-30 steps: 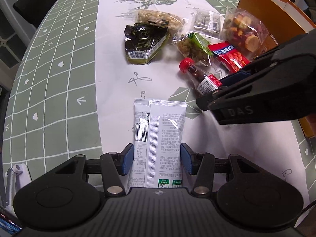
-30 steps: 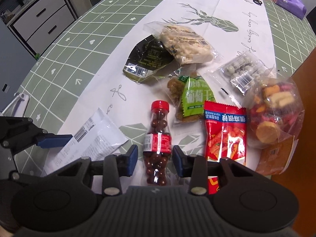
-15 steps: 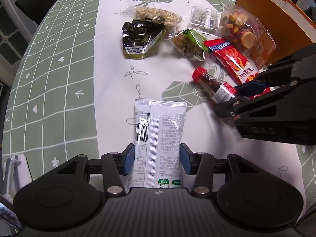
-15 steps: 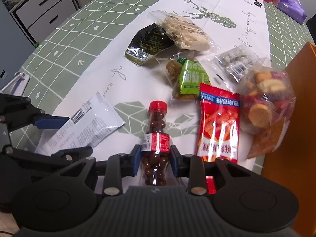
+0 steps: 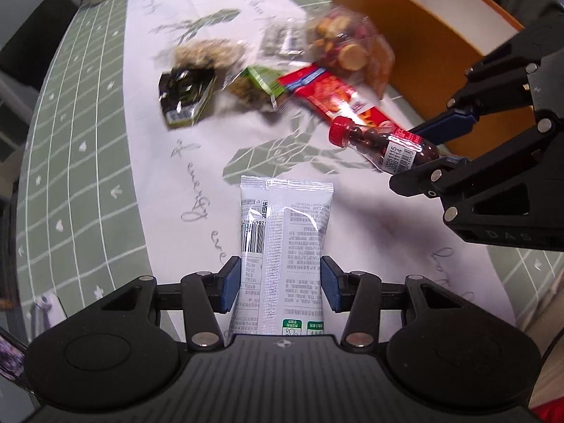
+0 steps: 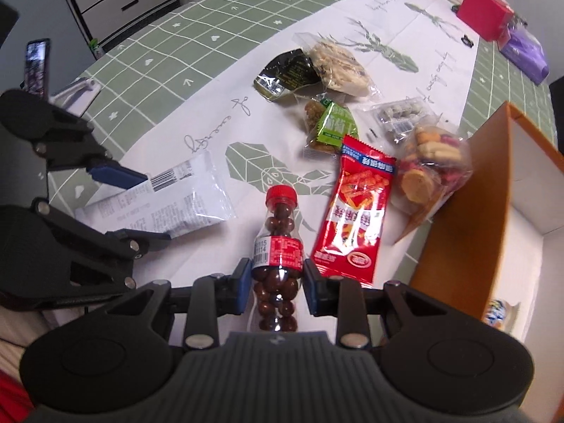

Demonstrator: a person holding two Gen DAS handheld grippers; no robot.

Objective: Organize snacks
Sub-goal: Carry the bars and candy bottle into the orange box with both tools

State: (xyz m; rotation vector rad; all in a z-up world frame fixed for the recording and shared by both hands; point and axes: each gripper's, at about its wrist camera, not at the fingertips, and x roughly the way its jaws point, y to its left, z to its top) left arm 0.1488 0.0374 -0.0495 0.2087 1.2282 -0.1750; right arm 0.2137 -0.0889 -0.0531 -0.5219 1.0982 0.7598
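Since a second ago: both your claws have come up off the worktop with their loads, and the orange box now fills more of the right side of both views. The loose snack pile sits farther off and is blurred in the left view.

Left claw: clenched on the white sachet, pads pressing both long edges. Sachet is flat, glossy, seam down the middle, barcode at left, small grey print, green marks at the lower end. It hangs clear above the white runner.

Right claw: clenched on the small candy bottle, pads at the red label. Clear plastic, red cap, full of dark brown balls, cap pointing away from you. It is held above the worktop, just beside the red packet and near the box's wall.
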